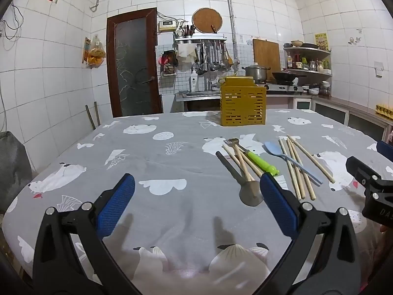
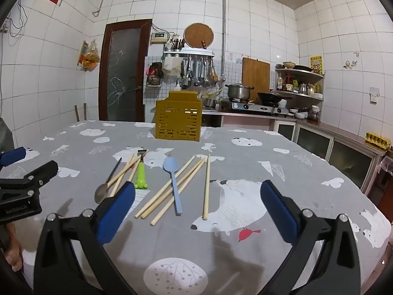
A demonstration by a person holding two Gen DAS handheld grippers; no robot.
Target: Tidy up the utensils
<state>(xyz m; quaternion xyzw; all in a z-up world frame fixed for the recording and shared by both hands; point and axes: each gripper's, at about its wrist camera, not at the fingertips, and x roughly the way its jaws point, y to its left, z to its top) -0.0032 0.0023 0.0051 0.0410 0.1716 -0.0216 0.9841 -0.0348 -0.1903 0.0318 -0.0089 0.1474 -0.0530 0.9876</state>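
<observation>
Nothing sorted yet: every utensil lies on the cloth, and I cannot see into the rack.

Left view: my left tongs (image 1: 196, 204) are spread wide at the bottom of the frame, pinching nothing. The yellow rack (image 1: 243, 103) stands upper centre on the table (image 1: 147, 157); nothing pokes above its rim, though its inside is hidden. Right of centre lie a metal spoon (image 1: 242, 184), a green-handled tool (image 1: 260, 162), a blue spoon (image 1: 289, 159) and loose chopsticks (image 1: 298, 169). Right view: my right tongs (image 2: 197, 209) are spread too, empty, low in the frame. The same utensils sit centre-left, the blue spoon (image 2: 173, 182) among the chopsticks (image 2: 172, 186), well short of the rack (image 2: 178, 119). All the placing is left, I judge.
</observation>
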